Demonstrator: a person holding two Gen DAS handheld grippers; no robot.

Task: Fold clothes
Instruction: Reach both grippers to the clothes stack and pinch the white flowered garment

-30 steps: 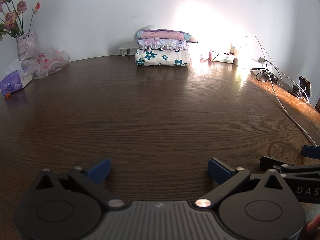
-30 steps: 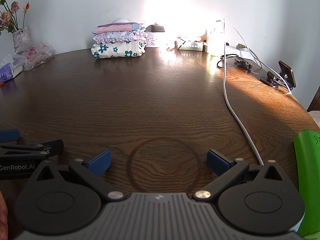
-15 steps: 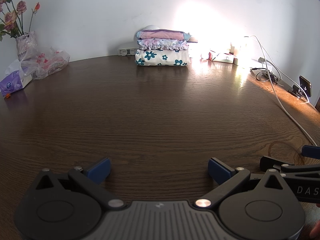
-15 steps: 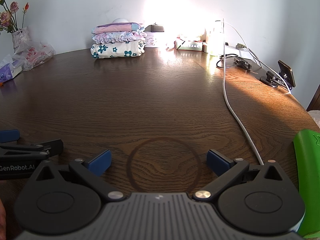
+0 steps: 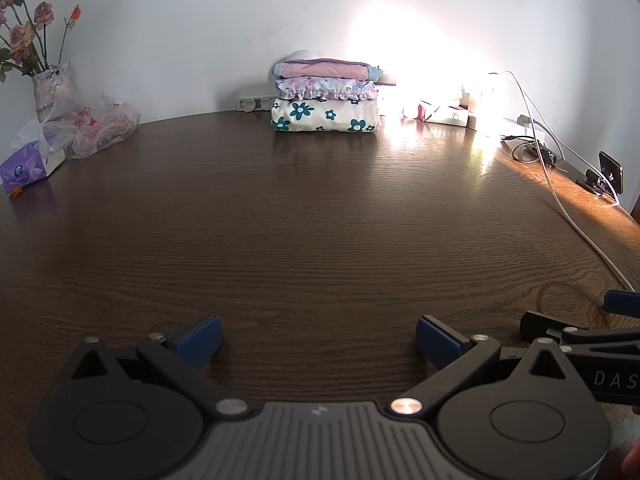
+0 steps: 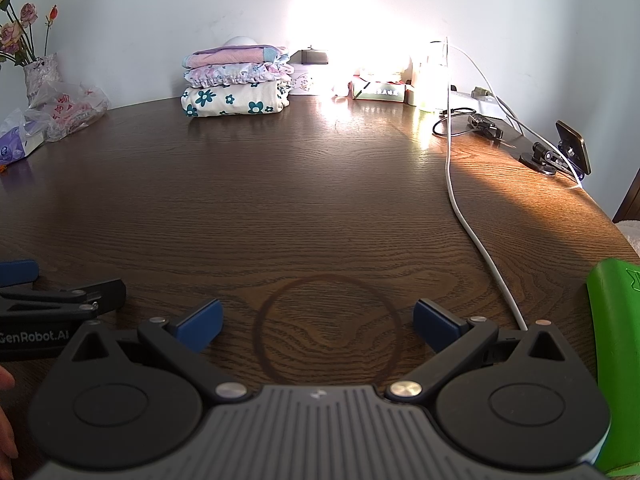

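My left fingers: the left gripper has its blue pads spread wide with only bare wood between them; it grips nothing.
My right fingers: the right gripper is spread just as wide over a dark ring mark in the grain, also holding nothing.
How I hold them: both sit low at the near edge of the table, side by side and pointing at the far wall, each catching the other at the edge of its view. I judge this a resting pose, since no cloth lies within reach.
Where the clothes are: a stack of folded clothes stands at the far edge against the wall, a flowered piece at the bottom, a frilled one in the middle and a pink one on top, edges squared.
What that fits: either a finished stack with nothing left to fold, or a stack set aside while another garment is on its way; I cannot tell which.
Left side: a vase of flowers, a crumpled plastic bag and a tissue pack.
Right side: a white cable trails toward me, just beside my right finger, and could snag a sweep that way; a phone on a stand is farther back, and something green sits at the near right edge.
Between me and the stack: open tabletop, nothing in the way.
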